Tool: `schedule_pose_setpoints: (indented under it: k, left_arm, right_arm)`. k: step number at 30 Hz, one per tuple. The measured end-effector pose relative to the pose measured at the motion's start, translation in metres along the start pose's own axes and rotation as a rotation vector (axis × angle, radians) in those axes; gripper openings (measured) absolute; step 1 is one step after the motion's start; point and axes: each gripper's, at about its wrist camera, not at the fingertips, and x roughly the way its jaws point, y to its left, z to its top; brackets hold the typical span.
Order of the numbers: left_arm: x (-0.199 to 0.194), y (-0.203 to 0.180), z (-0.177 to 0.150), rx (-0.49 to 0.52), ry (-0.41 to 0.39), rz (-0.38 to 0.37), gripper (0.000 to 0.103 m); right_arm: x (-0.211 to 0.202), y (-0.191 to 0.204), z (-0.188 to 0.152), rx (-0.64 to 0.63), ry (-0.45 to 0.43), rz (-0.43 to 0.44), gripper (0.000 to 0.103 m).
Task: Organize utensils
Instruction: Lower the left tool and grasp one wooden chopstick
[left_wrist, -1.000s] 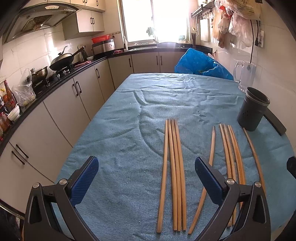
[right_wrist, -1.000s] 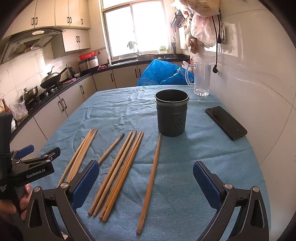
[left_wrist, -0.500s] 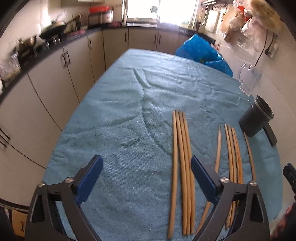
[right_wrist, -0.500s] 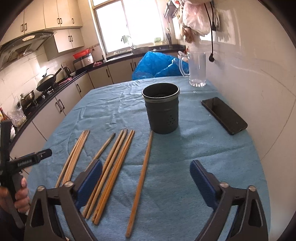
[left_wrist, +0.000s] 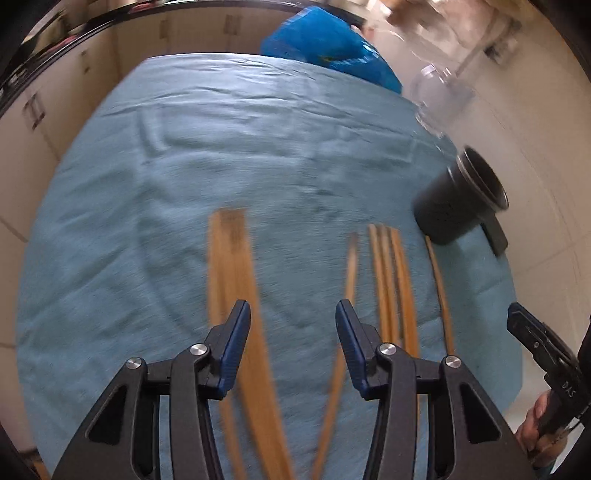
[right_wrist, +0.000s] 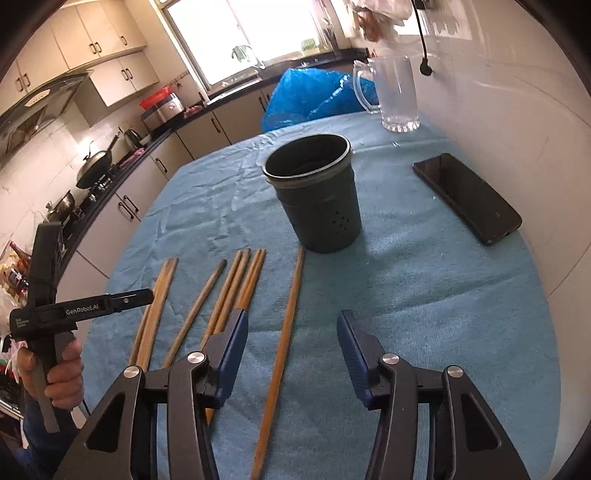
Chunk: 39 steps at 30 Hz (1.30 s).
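Chopsticks btwn closing R jaws

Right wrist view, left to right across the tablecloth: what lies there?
Leftmost chopstick bundle → lone chopstick → middle chopstick bundle → single chopstick → dark utensil holder → black phone.

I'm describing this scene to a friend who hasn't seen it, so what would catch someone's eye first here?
Probably the wooden chopsticks, lying loose in small groups across the blue cloth in the foreground. Just beyond them the dark utensil holder stands upright and looks empty, with a black phone lying flat to its right. The right gripper frames the view, its jaws closing around a single chopstick without pressing it yet.
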Motion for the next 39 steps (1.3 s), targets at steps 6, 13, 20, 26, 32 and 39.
schedule_pose_setpoints:
  k: [6, 13, 20, 26, 32, 39]
  left_arm:
    - [0.040, -0.030, 0.018, 0.066, 0.072, 0.033, 0.045]
    - [0.058, -0.044, 0.033, 0.089, 0.056, 0.095, 0.023]
    - [0.051, -0.024, 0.031, 0.036, 0.061, 0.099, 0.007]
    - [0.050, -0.020, 0.031, 0.034, 0.059, 0.081, 0.007]
    - [0.052, -0.019, 0.035, 0.035, 0.046, 0.073, 0.007]
    - [0.043, -0.023, 0.032, 0.046, 0.011, 0.040, 0.007]
  right_arm:
    - [0.007, -0.010, 0.002, 0.035, 0.022, -0.008, 0.054]
    - [0.019, -0.012, 0.013, 0.023, 0.051, -0.027, 0.049]
    - [0.059, 0.002, 0.033, -0.020, 0.124, -0.082, 0.049]
    - [0.097, 0.017, 0.043, -0.079, 0.185, -0.163, 0.044]
    - [0.117, 0.030, 0.046, -0.174, 0.202, -0.266, 0.029]
    - [0.108, 0.032, 0.046, -0.162, 0.195, -0.201, 0.006]
